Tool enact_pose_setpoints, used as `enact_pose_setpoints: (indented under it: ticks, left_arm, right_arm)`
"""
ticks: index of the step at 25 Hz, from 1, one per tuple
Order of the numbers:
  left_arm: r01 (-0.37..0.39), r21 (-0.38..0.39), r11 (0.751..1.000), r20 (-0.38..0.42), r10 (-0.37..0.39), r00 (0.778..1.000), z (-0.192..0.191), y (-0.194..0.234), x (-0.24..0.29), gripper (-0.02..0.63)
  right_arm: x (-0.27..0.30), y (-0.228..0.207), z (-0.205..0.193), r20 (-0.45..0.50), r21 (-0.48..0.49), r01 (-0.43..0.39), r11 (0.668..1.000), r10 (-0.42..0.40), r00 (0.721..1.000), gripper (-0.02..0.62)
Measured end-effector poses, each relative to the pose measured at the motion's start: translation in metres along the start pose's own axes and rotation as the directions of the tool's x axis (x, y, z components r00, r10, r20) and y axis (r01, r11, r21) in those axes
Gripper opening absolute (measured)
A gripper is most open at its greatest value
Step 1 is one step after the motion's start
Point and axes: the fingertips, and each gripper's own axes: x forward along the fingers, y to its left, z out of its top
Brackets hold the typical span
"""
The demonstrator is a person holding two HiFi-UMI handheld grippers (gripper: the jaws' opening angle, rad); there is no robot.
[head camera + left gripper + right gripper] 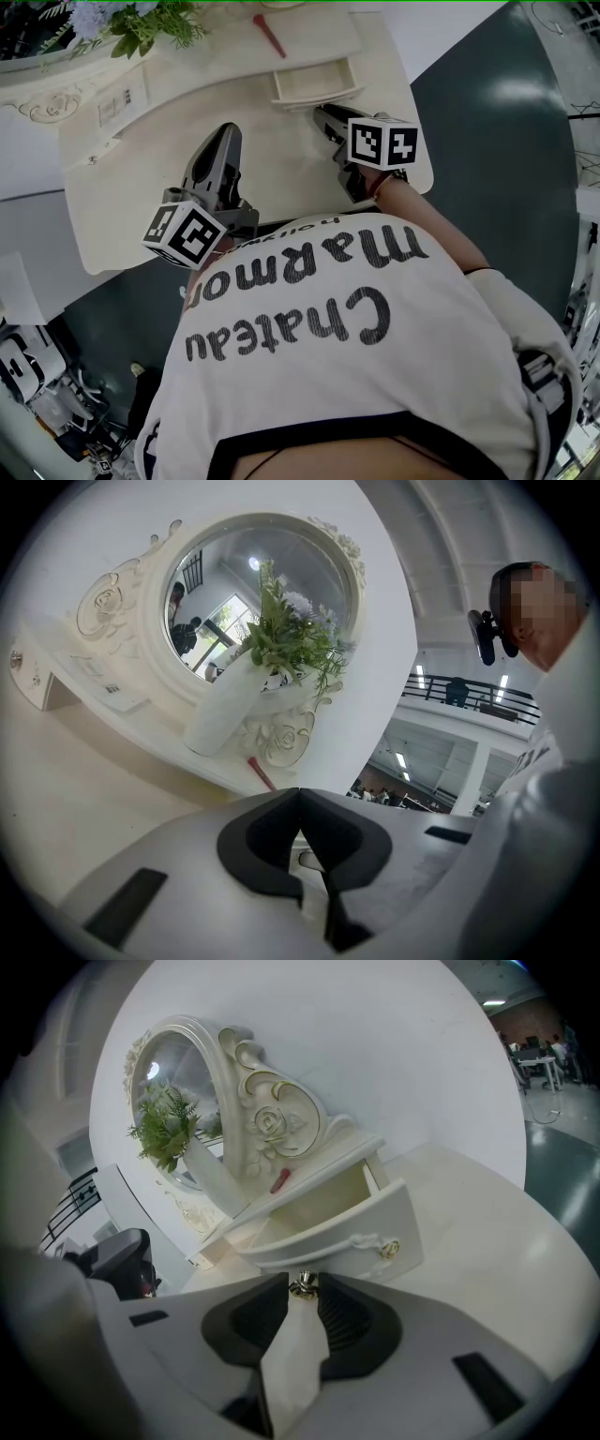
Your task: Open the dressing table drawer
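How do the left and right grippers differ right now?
The left gripper's jaws are together and empty; the right gripper's jaws are shut on the knob of the open drawer. The left gripper is over bare table; the right gripper is at the drawer front. Both carry a marker cube.

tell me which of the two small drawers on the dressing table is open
The right-hand drawer, whose knob the right gripper clamps: it is pulled out with its inside showing. The left drawer sits flush with its frame.
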Motion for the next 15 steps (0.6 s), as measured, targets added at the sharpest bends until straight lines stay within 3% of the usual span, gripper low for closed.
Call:
enact_pose_setpoints:
  ticks: [15]
  left_arm:
    - [0.013, -0.007, 1.0, 0.0, -0.013, 1.0, 0.0017, 0.0003, 0.0014, 0.023]
  right_arm:
    - [-0.0047, 0.0015, -0.0039, -0.004, 0.005, 0.011, 1.0, -0.011, 1.0, 0.109]
